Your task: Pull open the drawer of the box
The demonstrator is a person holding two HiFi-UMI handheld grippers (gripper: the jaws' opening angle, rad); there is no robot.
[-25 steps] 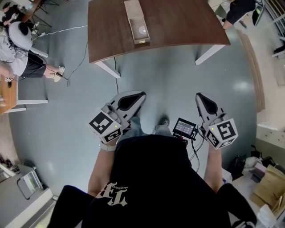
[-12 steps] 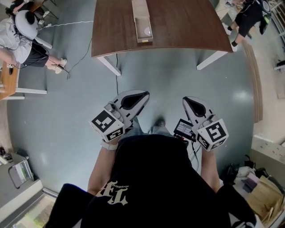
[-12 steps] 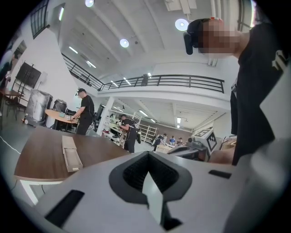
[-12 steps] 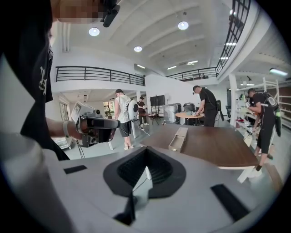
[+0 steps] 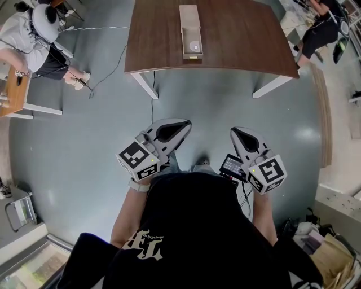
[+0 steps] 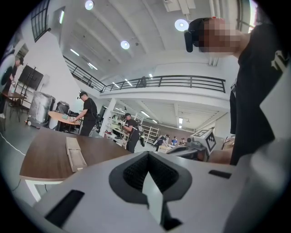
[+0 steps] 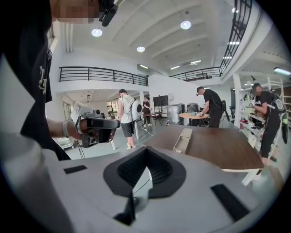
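Box [image 5: 189,16] is sitting well ahead of both pairs of jaws. Left hand-held gripper [image 5: 185,123] and right hand-held gripper [image 5: 234,131] are hovering side by side above the floor [image 5: 214,107], jaws pressing together, empty. Farther ahead, on the worktop [image 5: 242,39], its drawer [image 5: 193,48] is standing slid out toward them.

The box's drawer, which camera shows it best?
The head view: it looks down into the drawer, pulled out of the box on the table, with a round thing inside. Both gripper views show it far off, at a shallow angle.
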